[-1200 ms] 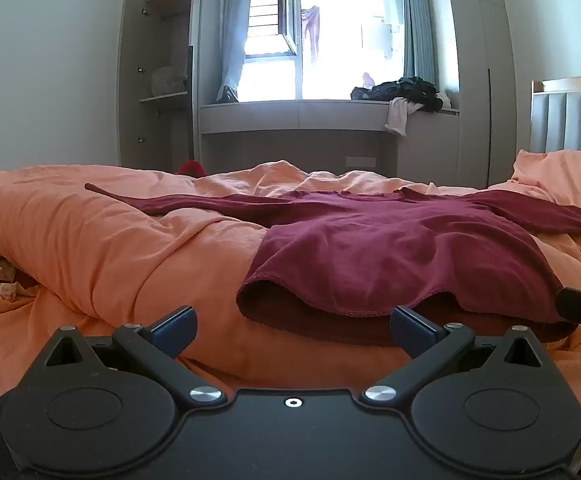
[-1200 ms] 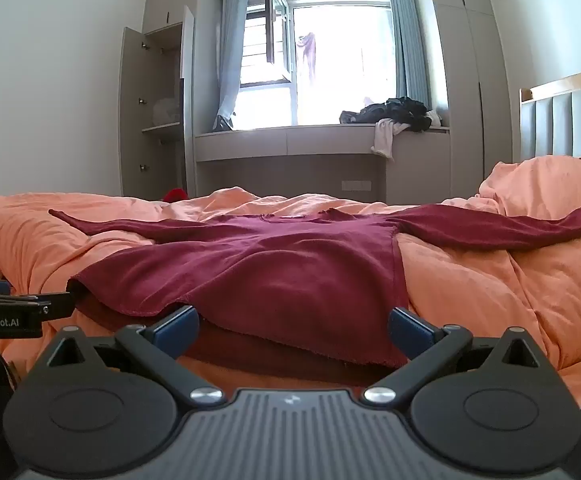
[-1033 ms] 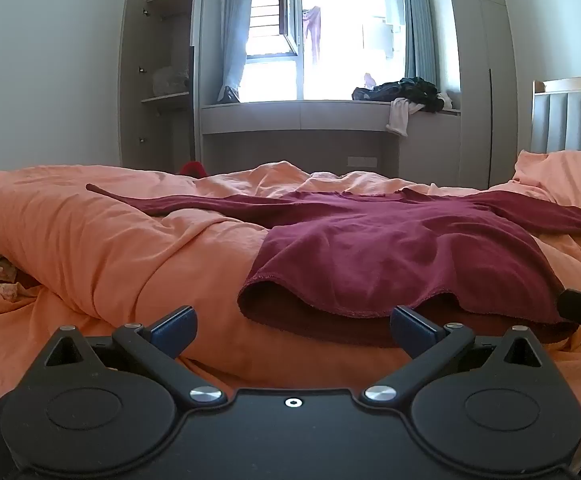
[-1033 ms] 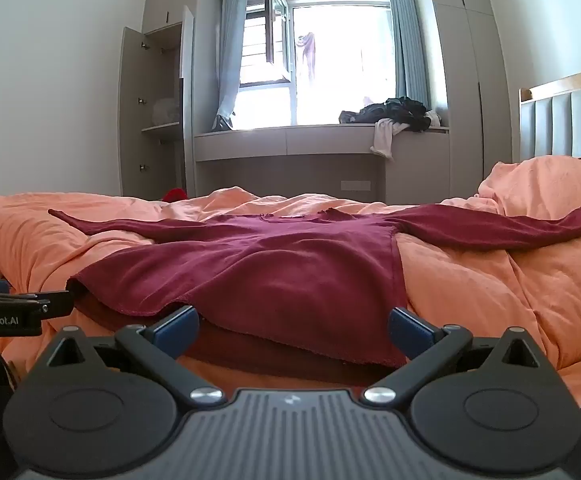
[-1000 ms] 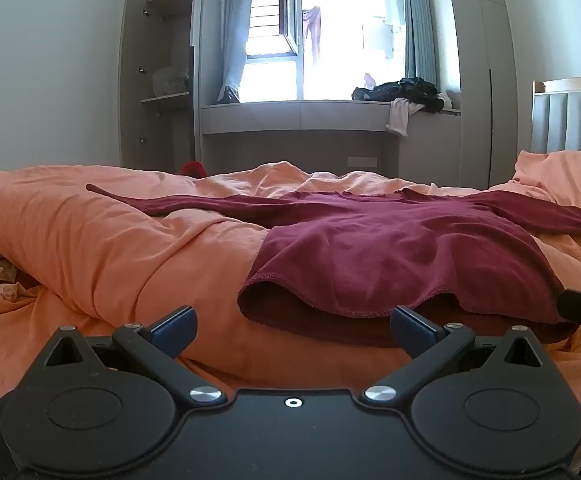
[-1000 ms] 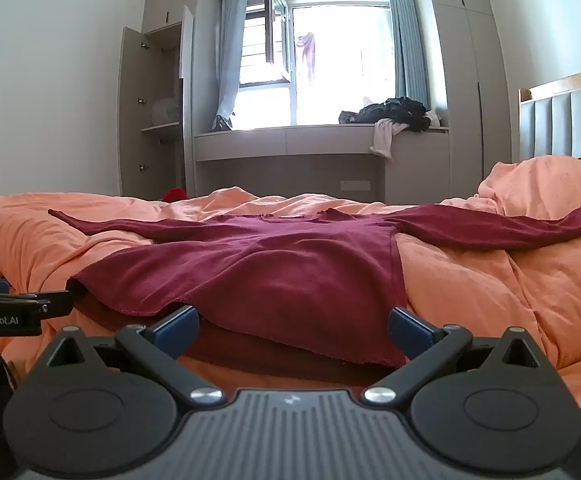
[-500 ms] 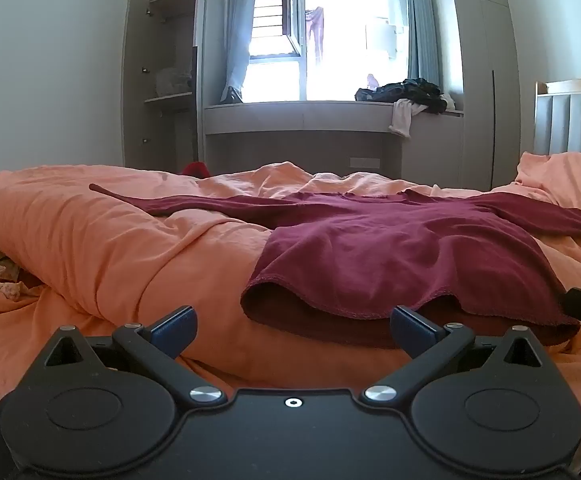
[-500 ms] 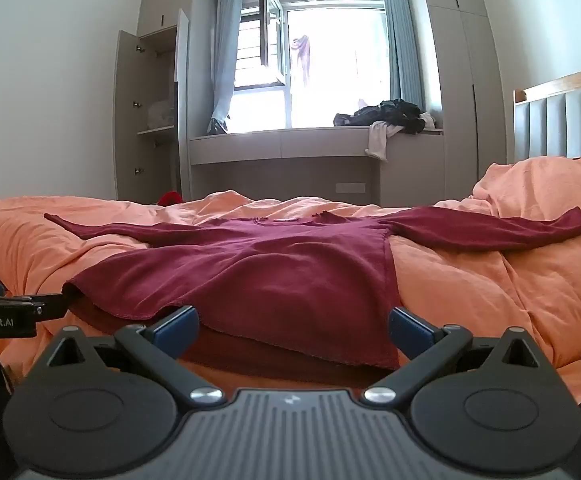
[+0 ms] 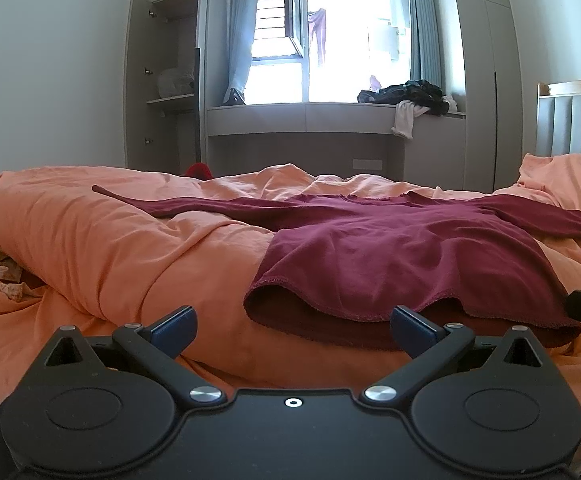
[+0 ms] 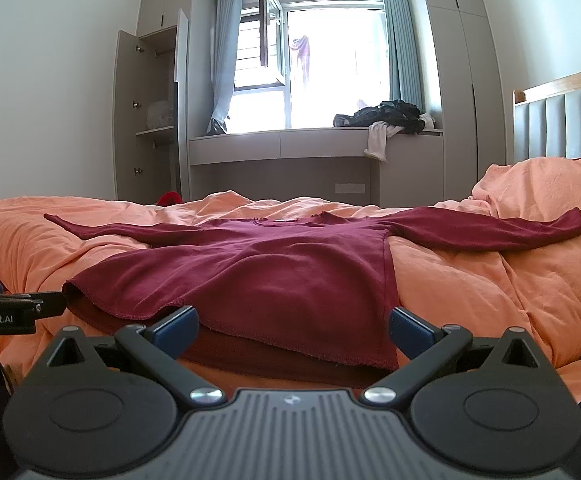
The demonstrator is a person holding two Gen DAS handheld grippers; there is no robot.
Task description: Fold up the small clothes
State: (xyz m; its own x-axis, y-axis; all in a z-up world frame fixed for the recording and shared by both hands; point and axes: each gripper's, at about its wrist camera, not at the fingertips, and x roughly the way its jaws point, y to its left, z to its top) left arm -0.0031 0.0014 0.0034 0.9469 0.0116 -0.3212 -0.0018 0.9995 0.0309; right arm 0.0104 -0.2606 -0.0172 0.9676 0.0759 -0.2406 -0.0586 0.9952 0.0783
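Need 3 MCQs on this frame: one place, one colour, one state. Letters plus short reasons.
1. Where does the shirt lie?
A) on the orange duvet
B) on the window ledge
C) in the wardrobe

2. What colour is the shirt?
A) grey
B) maroon
C) white

3. What state is the left tool in?
A) shut on the hem
B) shut, holding nothing
C) open, holding nothing

Key:
1 A, it lies spread flat on the duvet, both sleeves out.
2 B, dark red in both views.
3 C, its fingers stand wide apart short of the hem; the right tool is open too.
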